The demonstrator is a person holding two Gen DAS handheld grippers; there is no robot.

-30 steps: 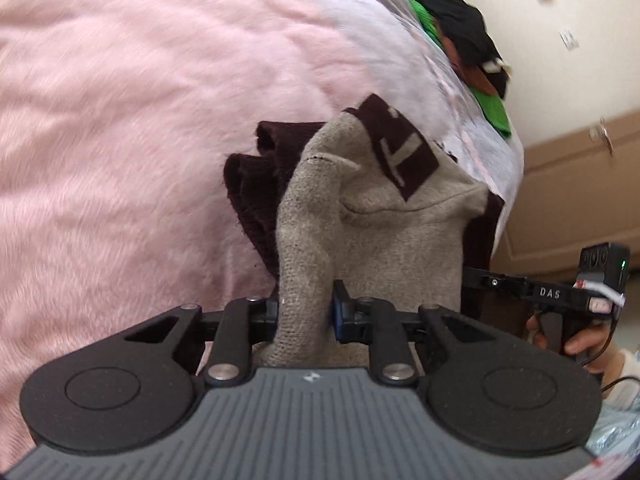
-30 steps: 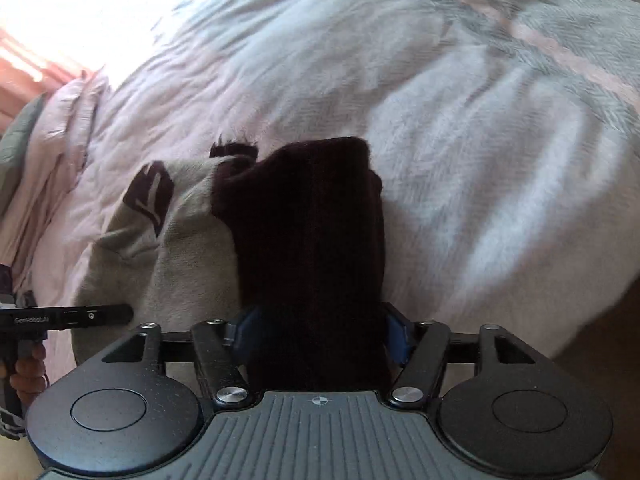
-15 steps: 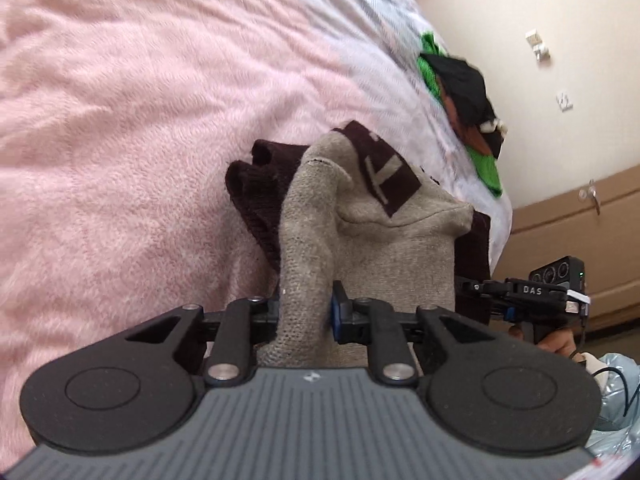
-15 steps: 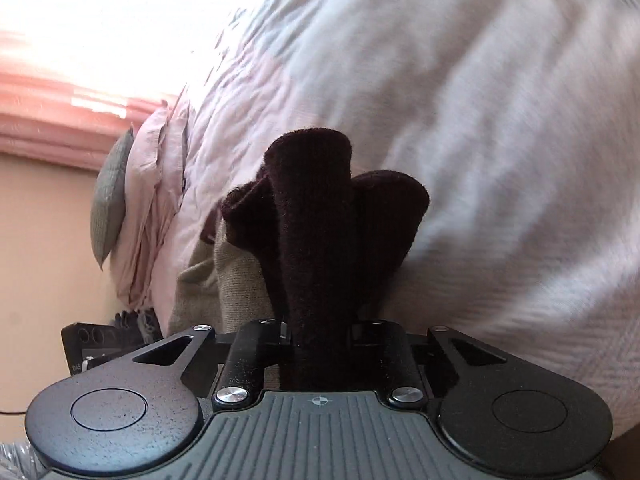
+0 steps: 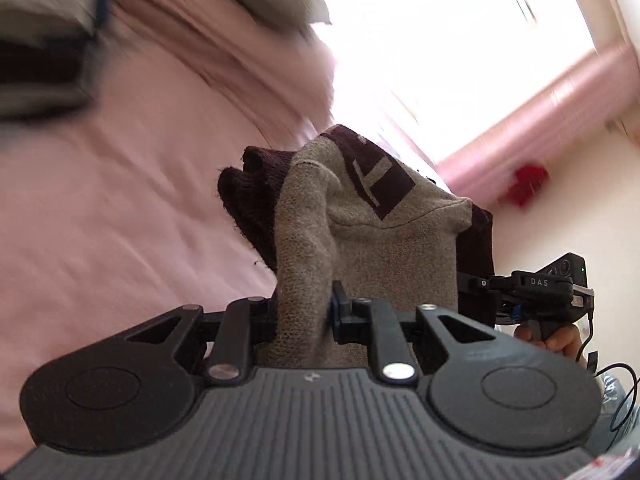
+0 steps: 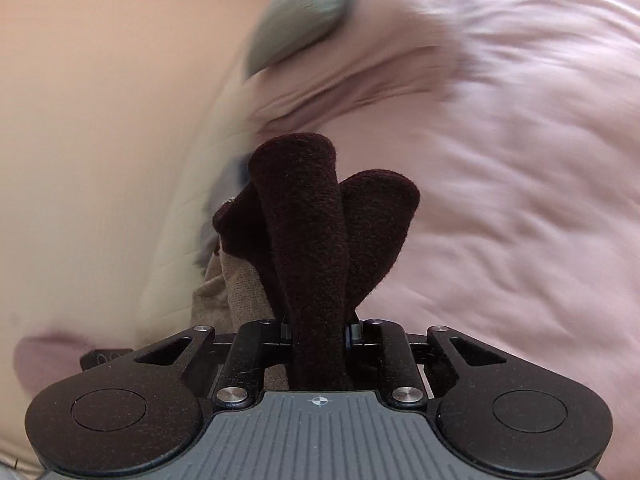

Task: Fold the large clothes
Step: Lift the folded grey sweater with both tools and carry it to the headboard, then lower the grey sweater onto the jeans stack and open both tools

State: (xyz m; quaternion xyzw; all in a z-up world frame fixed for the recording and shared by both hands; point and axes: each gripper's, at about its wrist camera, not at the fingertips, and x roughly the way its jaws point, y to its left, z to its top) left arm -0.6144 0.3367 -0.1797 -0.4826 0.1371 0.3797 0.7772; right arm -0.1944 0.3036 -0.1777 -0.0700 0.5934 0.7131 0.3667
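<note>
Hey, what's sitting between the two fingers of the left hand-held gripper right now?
In the left wrist view, a bunched fold of the grey-and-brown sweater fills the gap of the left hand-held gripper; the fingers are clamped on its grey knit.

Pink bedspread (image 5: 120,208), grey pillow (image 6: 304,12)

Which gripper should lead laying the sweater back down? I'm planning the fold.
Probably left: the left gripper pinches the sweater's tan body, patch visible. The right gripper clamps only a bunched dark-brown fold.
</note>
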